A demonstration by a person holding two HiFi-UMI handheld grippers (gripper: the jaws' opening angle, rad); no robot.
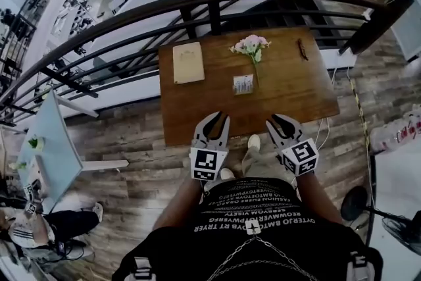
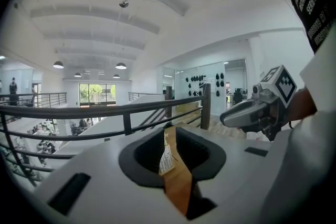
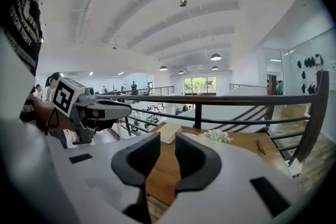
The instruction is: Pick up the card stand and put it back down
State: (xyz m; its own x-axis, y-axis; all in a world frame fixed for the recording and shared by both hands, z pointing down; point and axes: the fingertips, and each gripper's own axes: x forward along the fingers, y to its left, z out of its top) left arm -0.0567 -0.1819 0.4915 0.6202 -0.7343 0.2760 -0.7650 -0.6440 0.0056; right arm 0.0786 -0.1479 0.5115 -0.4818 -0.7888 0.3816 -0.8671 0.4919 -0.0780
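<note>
Lettering in white runs across our black shirt point(image 1: 250, 210), upside down in the head view and too broken for us to read. Square black-and-white markers cover the cubes point(image 1: 204, 164) on both grippers. Print on the card in the card stand point(image 1: 243, 84) is too small to make out.

We hold the left gripper point(image 1: 219, 118) and the right gripper point(image 1: 277, 120) over the near edge of the table point(image 1: 289, 99). Both have their jaws parted, with nothing between the pads. The card stand sits near the table's middle, ahead of both grippers and apart from them. Through the left gripper's narrow gap we see it straight ahead. Only bare table top lies between the grippers and the card stand.

Behind the table's far edge curves a dark railing point(image 1: 131, 13). On the table a tan pad point(image 1: 188, 62) lies far left. Pale pink flowers point(image 1: 250, 45) lie just behind the card stand, and a small dark thing point(image 1: 302, 48) lies far right.
</note>
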